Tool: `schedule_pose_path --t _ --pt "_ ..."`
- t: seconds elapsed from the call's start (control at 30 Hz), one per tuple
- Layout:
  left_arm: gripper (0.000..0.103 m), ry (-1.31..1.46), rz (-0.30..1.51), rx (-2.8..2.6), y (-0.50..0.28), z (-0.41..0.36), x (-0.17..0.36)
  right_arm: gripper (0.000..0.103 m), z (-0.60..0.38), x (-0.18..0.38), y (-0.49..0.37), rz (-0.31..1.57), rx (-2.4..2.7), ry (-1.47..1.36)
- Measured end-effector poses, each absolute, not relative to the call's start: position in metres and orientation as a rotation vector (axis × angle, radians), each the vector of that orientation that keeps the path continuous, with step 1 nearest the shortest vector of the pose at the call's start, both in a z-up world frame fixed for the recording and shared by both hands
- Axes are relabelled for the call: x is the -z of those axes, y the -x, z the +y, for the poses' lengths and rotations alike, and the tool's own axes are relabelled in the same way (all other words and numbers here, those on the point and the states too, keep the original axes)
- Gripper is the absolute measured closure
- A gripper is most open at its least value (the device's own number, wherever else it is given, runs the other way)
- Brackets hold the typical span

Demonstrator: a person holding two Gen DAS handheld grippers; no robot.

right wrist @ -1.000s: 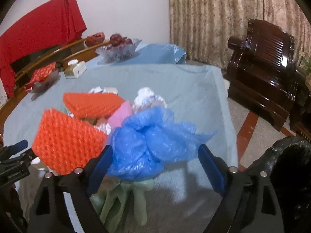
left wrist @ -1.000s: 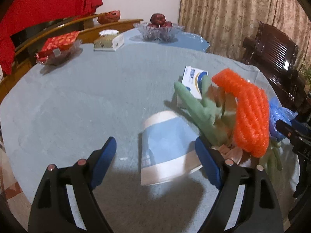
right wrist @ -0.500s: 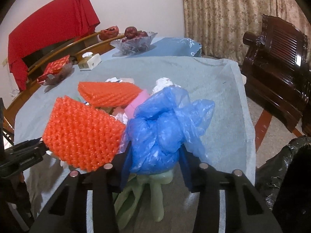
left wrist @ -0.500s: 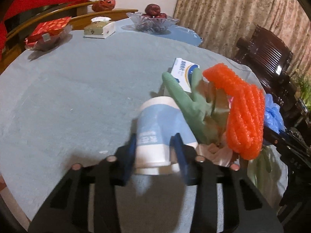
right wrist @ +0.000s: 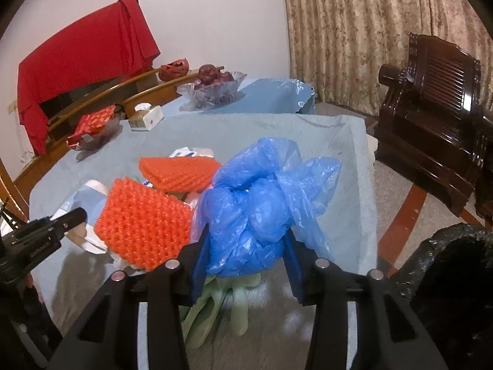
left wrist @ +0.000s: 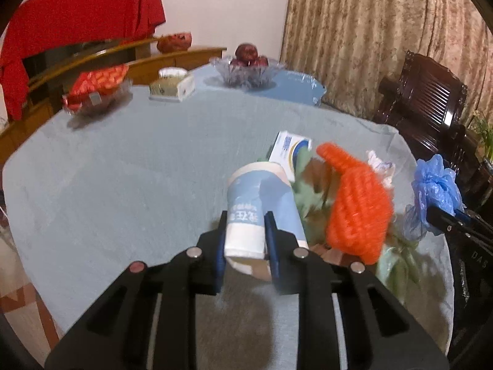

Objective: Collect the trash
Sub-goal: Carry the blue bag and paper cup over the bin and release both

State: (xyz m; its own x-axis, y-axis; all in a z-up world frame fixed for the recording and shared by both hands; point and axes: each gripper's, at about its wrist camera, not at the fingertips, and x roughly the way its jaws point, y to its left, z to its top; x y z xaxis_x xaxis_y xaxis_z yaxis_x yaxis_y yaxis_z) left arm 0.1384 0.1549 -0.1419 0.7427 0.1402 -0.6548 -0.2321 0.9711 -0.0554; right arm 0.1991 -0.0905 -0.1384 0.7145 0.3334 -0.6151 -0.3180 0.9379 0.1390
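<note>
L gripper (left wrist: 245, 240) clamps the light, crushable paper cup (left wrist: 257, 203) near its rim, jaws just closing; R gripper (right wrist: 246, 262) pinches the soft blue bag (right wrist: 262, 203), frame centre.

The tabletop (left wrist: 123, 166) is covered by a pale blue cloth. At its far edge a glass fruit bowl (left wrist: 246, 72), a tissue box (left wrist: 172, 86) and a dish of red packets (left wrist: 95, 92) are set, while orange foam netting (right wrist: 144, 222), a small white-and-blue box (left wrist: 289, 148) and green gloves (right wrist: 225, 302) are heaped near the front.

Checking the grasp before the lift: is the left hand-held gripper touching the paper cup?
Touching. In the left wrist view the left hand-held gripper has both blue pads pressed against the paper cup.
</note>
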Motion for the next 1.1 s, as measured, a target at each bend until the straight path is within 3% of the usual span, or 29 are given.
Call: schedule_pose_path --t 0.53,1.1 --pt "0.082 0.076 0.593 -0.105 -0.106 0.097 0.083 0.06 -0.126 0.091 -0.156 0.624 -0.378 -0.059" --pt "0.083 0.017 0.6 0.101 -0.1 0.008 0.072 0.06 -0.221 0.072 -0.099 0.62 -0.219 -0.136"
